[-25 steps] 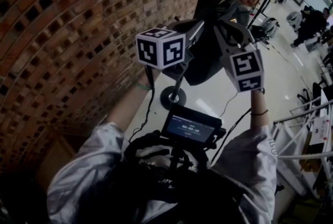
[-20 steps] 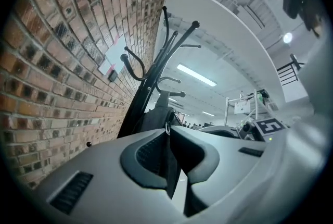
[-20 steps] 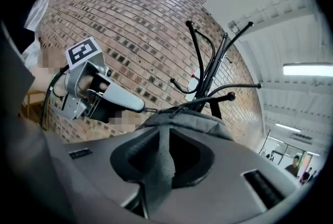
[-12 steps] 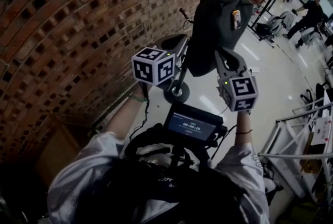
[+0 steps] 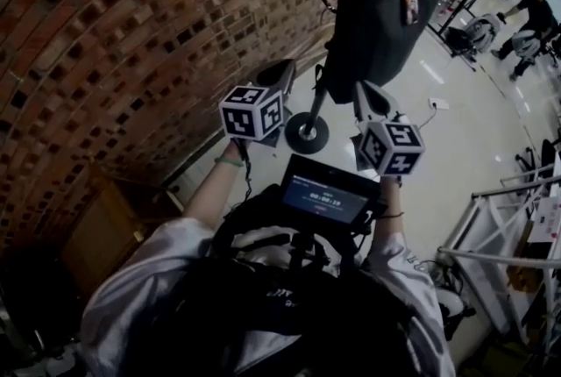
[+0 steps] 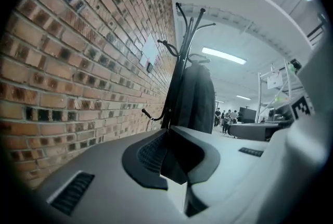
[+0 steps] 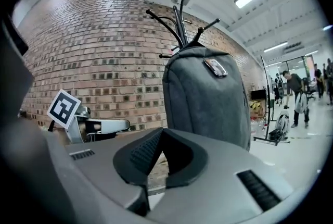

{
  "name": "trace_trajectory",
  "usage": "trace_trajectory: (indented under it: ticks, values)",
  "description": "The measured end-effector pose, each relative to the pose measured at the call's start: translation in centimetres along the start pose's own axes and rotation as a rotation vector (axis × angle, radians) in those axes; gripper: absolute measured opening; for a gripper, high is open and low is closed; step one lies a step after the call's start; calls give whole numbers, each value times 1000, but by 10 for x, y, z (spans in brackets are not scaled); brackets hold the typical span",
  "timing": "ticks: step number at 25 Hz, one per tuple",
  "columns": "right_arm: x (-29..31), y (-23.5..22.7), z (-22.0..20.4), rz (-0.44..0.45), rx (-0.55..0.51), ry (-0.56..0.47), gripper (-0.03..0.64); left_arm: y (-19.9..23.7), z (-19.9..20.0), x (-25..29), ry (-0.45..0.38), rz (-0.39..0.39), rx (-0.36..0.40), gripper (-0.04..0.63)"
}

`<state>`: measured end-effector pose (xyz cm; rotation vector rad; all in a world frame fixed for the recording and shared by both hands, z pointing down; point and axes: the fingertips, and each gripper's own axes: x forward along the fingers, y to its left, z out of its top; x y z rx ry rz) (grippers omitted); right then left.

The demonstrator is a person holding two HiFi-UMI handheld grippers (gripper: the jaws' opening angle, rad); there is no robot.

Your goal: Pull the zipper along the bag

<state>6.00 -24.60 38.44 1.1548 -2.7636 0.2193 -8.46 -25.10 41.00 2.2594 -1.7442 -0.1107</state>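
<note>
From the head view, the dark grey fabric backpack [image 5: 381, 16] hangs by its top from the black metal coat stand [image 5: 308, 131] beside the red brick wall [image 5: 114, 42]. That probably keeps its zipper line free and reachable from both sides. The left gripper [image 5: 282, 68] and right gripper [image 5: 368, 91] sit low in front of the person, well apart from the bag and flanking the stand's pole, so no zipper work looks under way. In the left gripper view, the left gripper [image 6: 169, 132] has its ribbed pads pressed together on nothing. It points roughly level at the backpack [image 6: 196, 95] hanging some way off, and the hooks of the stand [image 6: 183, 25] rise above the bag. In the right gripper view, the right gripper [image 7: 162, 132] has just been closing and its jaws now meet with nothing between them. The backpack [image 7: 205, 98] faces it squarely, with a small metal tag [image 7: 215, 67] near the top. The zipper itself cannot be made out, and the pull must be found before any grip.
</note>
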Motion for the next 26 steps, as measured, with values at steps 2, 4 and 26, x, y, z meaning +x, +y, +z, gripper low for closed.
trace_trajectory:
  ticks: [2, 4, 26]
  values:
    - [0, 6, -3, 2, 1, 0, 9, -4, -1, -3, -10, 3, -14, 18]
    - [1, 13, -7, 13, 1, 7, 9, -8, -4, -4, -7, 2, -19, 18]
    - [1, 13, -19, 14, -7, 28, 9, -29, -7, 8, 7, -36, -13, 18]
